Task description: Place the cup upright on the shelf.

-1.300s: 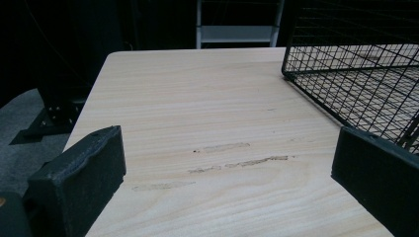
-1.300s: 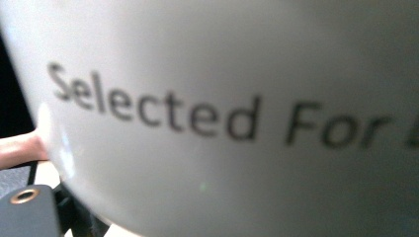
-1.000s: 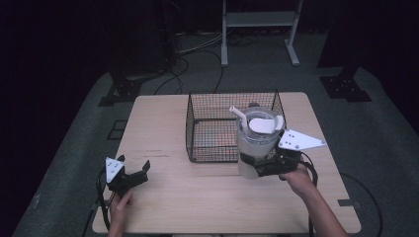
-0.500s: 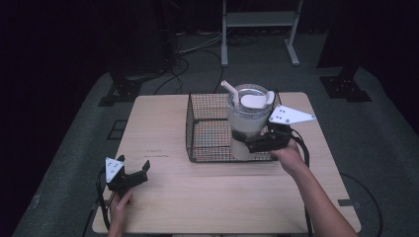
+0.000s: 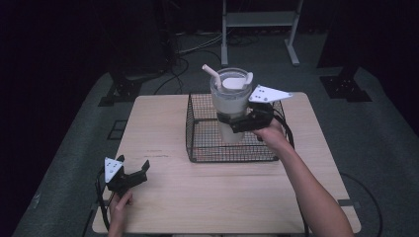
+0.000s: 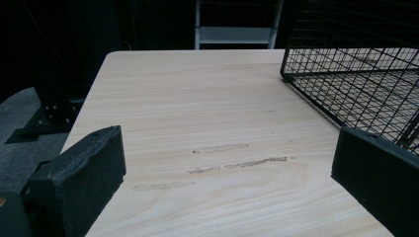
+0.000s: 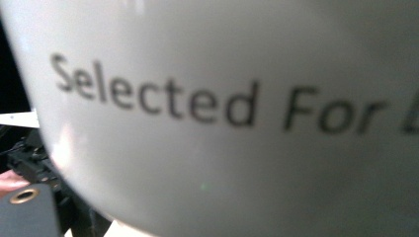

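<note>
A white tumbler with a clear lid and a white straw hangs in the air over the black wire basket. My right gripper is shut on the tumbler's lower body, coming in from the right. In the right gripper view the tumbler's white wall is pressed close, with the printed words "Selected For" on it. My left gripper rests on the wooden table at the front left, open, with nothing between its fingers. The basket's near corner stands to its right.
The basket sits at the back middle of the table, open at the top. Bare wood lies in front of it and to its left. Dark floor with cables, stand feet and a white frame surrounds the table.
My right gripper has lifted the tumbler from the table's right side, up and back-left, so that it hangs above the basket. The left gripper has stayed put.
</note>
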`<action>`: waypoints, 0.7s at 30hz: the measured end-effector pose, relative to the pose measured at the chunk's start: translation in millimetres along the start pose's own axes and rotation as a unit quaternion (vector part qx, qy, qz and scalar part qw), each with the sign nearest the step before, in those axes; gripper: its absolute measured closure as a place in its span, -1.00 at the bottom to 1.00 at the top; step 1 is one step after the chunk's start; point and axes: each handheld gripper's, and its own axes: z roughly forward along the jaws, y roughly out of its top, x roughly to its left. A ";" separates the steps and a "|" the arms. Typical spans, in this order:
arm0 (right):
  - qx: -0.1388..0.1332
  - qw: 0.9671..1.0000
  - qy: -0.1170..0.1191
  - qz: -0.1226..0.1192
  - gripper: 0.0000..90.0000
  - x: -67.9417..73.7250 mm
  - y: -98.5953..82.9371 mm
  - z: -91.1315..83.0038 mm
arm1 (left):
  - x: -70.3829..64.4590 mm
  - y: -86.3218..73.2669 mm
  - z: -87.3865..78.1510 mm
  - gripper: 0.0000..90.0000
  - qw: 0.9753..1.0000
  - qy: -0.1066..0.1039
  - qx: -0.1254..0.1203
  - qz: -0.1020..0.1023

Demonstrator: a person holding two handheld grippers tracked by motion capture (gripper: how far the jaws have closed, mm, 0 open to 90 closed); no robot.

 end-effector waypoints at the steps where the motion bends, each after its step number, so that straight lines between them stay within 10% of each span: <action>1: 0.001 1.000 0.000 0.002 -0.83 -1.4 1.3 4.1 | 0.0 0.0 0.0 -1.00 1.000 0.000 0.000 0.000; 21: 0.026 1.000 0.008 0.015 -0.83 -27.2 1.0 78.5 | 0.9 -0.2 -0.9 -1.00 1.000 -0.005 -0.002 -0.003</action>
